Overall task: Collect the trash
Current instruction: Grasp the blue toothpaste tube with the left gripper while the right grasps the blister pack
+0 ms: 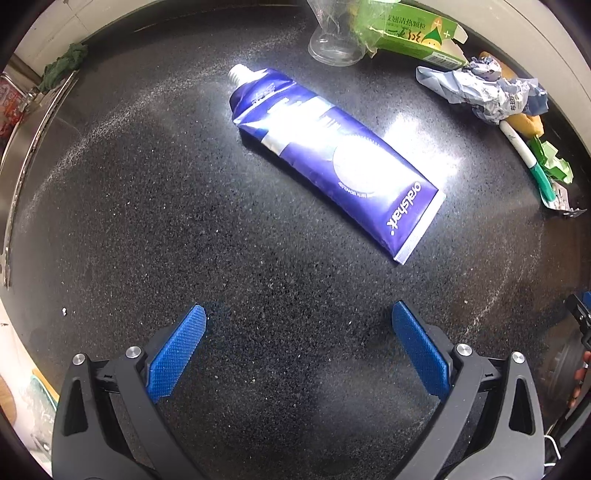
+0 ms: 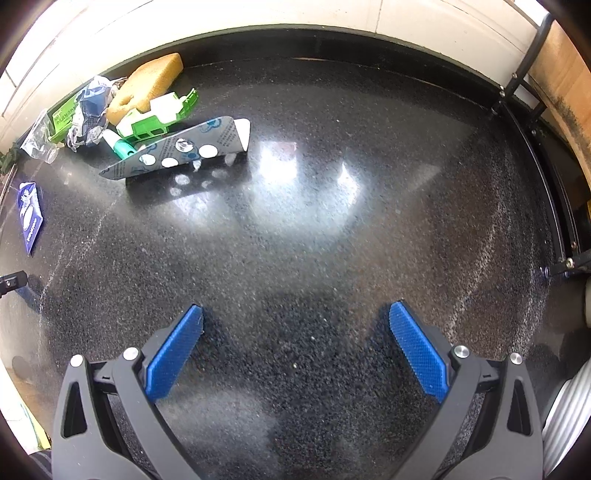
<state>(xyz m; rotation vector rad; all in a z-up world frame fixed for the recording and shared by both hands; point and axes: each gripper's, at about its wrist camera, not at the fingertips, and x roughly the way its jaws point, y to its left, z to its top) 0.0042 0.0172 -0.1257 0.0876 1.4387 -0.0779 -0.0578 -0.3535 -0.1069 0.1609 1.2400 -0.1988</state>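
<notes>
Both tongs (image 1: 298,314) (image 2: 295,314) gape empty over bare counter (image 1: 258,295); toothpaste tube (image 1: 332,158) lies ahead, unobstructed.

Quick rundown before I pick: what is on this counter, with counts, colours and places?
Squeezed toothpaste tube: one, purple-white, uncapped, centre of black speckled counter.
Clear plastic cup: one, transparent, far edge.
Green cardboard box: one, torn, beside the cup.
Crumpled paper wrapper: one, white-blue, far right.
Marker pen: one, white-teal, by the wrapper.
Yellow sponge: one, against the wall.
Grey blister pack: one, near the pile.
Left gripper: fingers blue, open.
Right gripper: open.
</notes>
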